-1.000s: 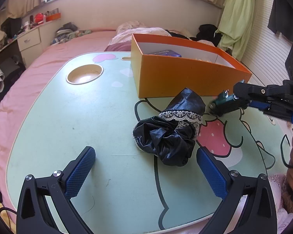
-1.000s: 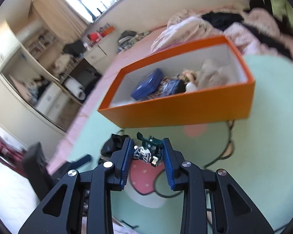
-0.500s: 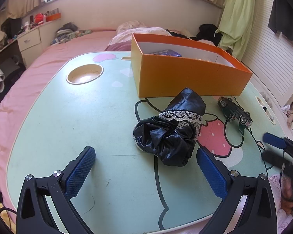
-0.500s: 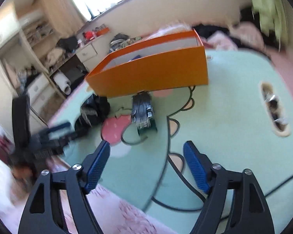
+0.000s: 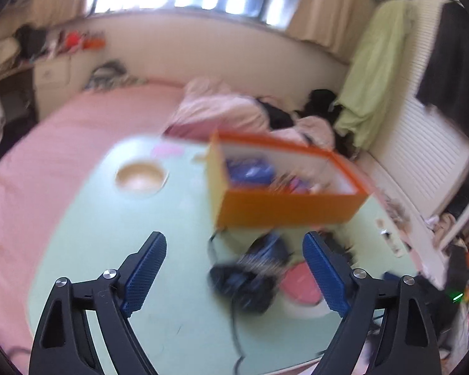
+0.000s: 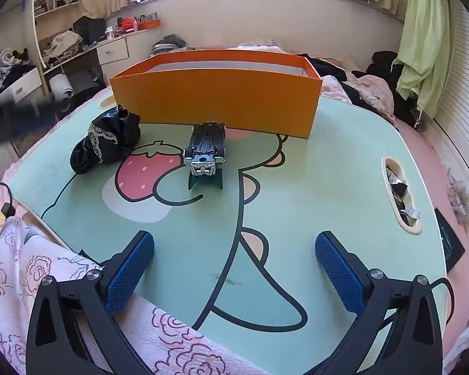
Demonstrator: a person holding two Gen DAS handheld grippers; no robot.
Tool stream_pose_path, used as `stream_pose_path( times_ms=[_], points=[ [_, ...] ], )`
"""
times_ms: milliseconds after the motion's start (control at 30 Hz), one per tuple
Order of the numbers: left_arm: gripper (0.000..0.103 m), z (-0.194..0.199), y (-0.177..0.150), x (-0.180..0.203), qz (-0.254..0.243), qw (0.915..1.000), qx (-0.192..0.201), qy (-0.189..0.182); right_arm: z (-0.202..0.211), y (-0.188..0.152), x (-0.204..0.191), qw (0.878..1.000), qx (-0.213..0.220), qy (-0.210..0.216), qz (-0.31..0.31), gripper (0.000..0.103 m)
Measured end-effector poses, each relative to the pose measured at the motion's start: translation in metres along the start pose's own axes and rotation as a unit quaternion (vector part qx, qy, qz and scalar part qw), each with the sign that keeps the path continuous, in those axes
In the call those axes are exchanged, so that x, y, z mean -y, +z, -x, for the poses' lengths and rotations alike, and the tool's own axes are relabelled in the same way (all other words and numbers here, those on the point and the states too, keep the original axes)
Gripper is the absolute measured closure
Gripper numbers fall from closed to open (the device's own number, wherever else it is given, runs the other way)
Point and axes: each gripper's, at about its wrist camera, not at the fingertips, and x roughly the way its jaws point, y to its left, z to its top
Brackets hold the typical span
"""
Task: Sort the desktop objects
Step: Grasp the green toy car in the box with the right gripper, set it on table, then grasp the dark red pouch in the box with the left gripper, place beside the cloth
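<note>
Here the right gripper [image 6: 234,268], jaws opening and empty, sits well short of the overturned toy car [image 6: 207,148]; the left gripper [image 5: 234,276], jaws closing on nothing, hangs above the black pouch [image 5: 250,276].

Right gripper [image 6: 234,268]: jaws opening, nothing between them. Toy car [image 6: 207,148]: upside down, ahead of the fingers, on mint-green table [image 6: 312,193]. Black lace-trimmed pouch [image 6: 108,140]: ahead-left. Orange box [image 6: 215,93]: beyond car.

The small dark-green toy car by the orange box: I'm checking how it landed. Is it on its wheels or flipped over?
Flipped over. The small dark-green toy car shows its chassis underside facing up, roof on the mint-green table.
</note>
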Motion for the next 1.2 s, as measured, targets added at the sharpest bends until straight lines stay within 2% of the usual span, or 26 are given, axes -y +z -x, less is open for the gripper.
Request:
stream_pose_path(
  times_ms=[33, 100, 167, 233, 300, 400, 433, 500, 567, 667, 800, 867, 1000, 1100, 1200],
  points=[
    [0.023, -0.003, 0.010, 0.010, -0.019, 0.9997, -0.011, -0.004, 0.002, -0.003, 0.000, 1.000, 0.000, 0.000, 0.000, 0.000],
    [0.039, -0.019, 0.033, 0.034, -0.058, 0.9971, -0.045, -0.017, 0.002, -0.002, 0.000, 1.000, 0.000, 0.000, 0.000, 0.000],
    [0.047, -0.044, 0.051, 0.056, -0.081, 0.9928, -0.082, -0.031, 0.003, -0.003, 0.000, 1.000, 0.000, 0.000, 0.000, 0.000],
    [0.049, -0.083, 0.067, 0.078, -0.100, 0.9872, -0.124, -0.014, 0.002, -0.003, 0.000, 1.000, 0.001, 0.000, 0.000, 0.000],
    [0.049, -0.121, 0.074, 0.091, -0.098, 0.9815, -0.164, 0.009, 0.003, -0.003, 0.000, 1.000, 0.000, 0.000, 0.000, 0.000],
    [0.049, -0.166, 0.077, 0.094, -0.064, 0.9735, -0.218, 0.021, 0.003, -0.003, -0.001, 1.000, 0.001, 0.000, -0.001, 0.000],
    [0.051, -0.174, 0.077, 0.094, -0.057, 0.9721, -0.226, 0.025, 0.003, -0.003, -0.002, 1.000, 0.001, 0.000, -0.001, 0.000],
    [0.060, -0.189, 0.075, 0.094, -0.049, 0.9692, -0.239, 0.028, 0.003, 0.000, -0.002, 1.000, 0.002, 0.000, -0.001, 0.000],
    [0.064, -0.193, 0.070, 0.095, -0.055, 0.9701, -0.235, 0.030, 0.003, 0.000, -0.003, 1.000, 0.002, 0.000, -0.001, 0.000],
    [0.077, -0.190, 0.067, 0.099, -0.066, 0.9720, -0.225, 0.012, 0.003, 0.001, -0.002, 1.000, 0.002, 0.000, -0.002, 0.000],
    [0.077, -0.178, 0.069, 0.085, -0.062, 0.9740, -0.217, -0.015, 0.003, 0.001, -0.002, 1.000, 0.002, 0.000, -0.002, 0.000],
    [0.077, -0.165, 0.078, 0.077, -0.048, 0.9794, -0.193, -0.034, 0.003, 0.001, -0.002, 1.000, 0.002, 0.000, -0.002, 0.000],
    [0.077, -0.092, 0.096, 0.060, -0.035, 0.9898, -0.107, -0.088, 0.003, 0.000, -0.002, 1.000, 0.002, 0.000, -0.002, 0.000],
    [0.077, -0.051, 0.081, 0.054, -0.043, 0.9876, -0.088, -0.123, 0.003, 0.000, -0.002, 1.000, 0.002, -0.001, -0.002, 0.000],
    [0.077, -0.039, 0.044, 0.050, -0.061, 0.9795, -0.119, -0.150, 0.003, 0.000, -0.002, 1.000, 0.002, -0.001, -0.002, 0.000]
  ],
)
